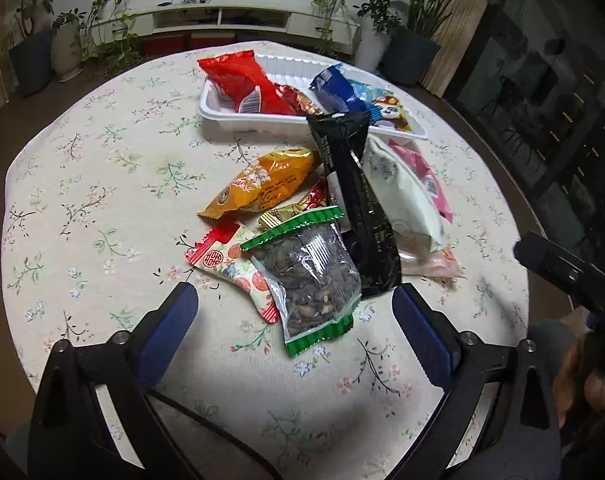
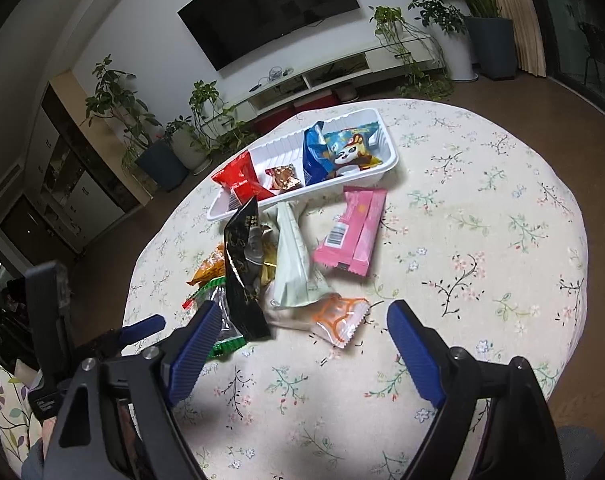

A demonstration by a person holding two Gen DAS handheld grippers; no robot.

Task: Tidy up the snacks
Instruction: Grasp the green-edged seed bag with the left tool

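A round table (image 1: 102,208) wears a cream woven cloth printed with small flower sprigs. At its far side sits a white ribbed plastic tray (image 2: 366,178) with compartments: a glossy red packet (image 1: 238,80) at the left end, a small crinkled foil sweet (image 2: 283,176) in the middle section, and a blue packet (image 2: 313,156) beside a cartoon-printed packet (image 2: 352,152) on the right.

In front of the tray, loose on the cloth, lies a heap of snacks. A clear bag of dark seeds with green serrated ends (image 1: 314,276) lies nearest the left tongs (image 1: 294,312), overlapping a white packet with red trim and fruit print (image 1: 230,268). A long shiny black packet (image 1: 354,204) leans over the heap towards the tray rim. An orange foil packet (image 1: 258,184) lies to its left, a pale green-white pouch (image 1: 402,200) to its right, and a flat pink packet (image 2: 352,230) sits a little apart. A clear wrapper with orange print (image 2: 338,318) lies just ahead of the right tongs (image 2: 302,344).

Both tongs have blue ribbed pads on black arms. Each is released, spread wide above the cloth, with nothing gripped.
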